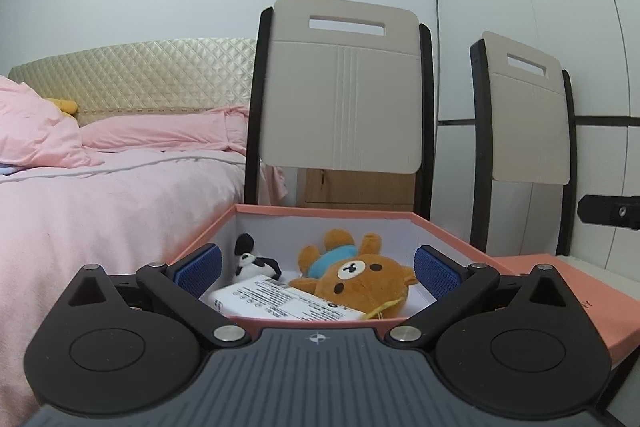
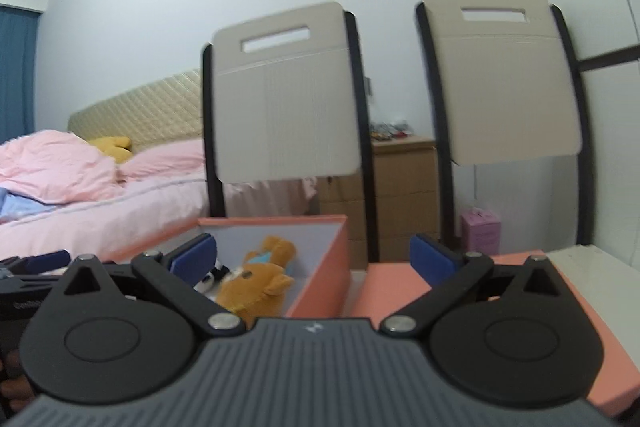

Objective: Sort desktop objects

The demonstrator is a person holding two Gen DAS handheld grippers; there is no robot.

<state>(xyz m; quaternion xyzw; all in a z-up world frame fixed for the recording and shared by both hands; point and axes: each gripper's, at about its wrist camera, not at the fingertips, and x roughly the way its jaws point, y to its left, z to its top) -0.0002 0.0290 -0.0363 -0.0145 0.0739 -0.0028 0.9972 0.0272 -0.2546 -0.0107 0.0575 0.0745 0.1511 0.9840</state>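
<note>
1. The left claw [image 1: 316, 267] is held level and pointing forward at the near rim of an open pink box [image 1: 320, 211]. Its blue pads [image 1: 200, 267] are spread wide and nothing is between them.
2. The right claw [image 2: 312, 259] is also held level — its view is slightly tilted and blurred. It is wide open and grips nothing; its left pad [image 2: 194, 254] lies in front of the box [image 2: 320, 259], its right pad in front of the pink lid [image 2: 392, 287].
3. Inside the box a white packet [image 1: 288, 301] with printed text lies nearest. A brown bear toy [image 1: 356, 277] rests partly on the packet, and a small panda toy [image 1: 252, 261] sits just behind the packet's left end.
4. The lid lies flat on the worktop [image 2: 592, 267] just to the right of the box.
5. Beyond the worktop stand two chairs [image 1: 344, 87] with beige backs — further off are a bed [image 1: 100, 195] with pink bedding and a wooden cabinet [image 2: 404, 195].
</note>
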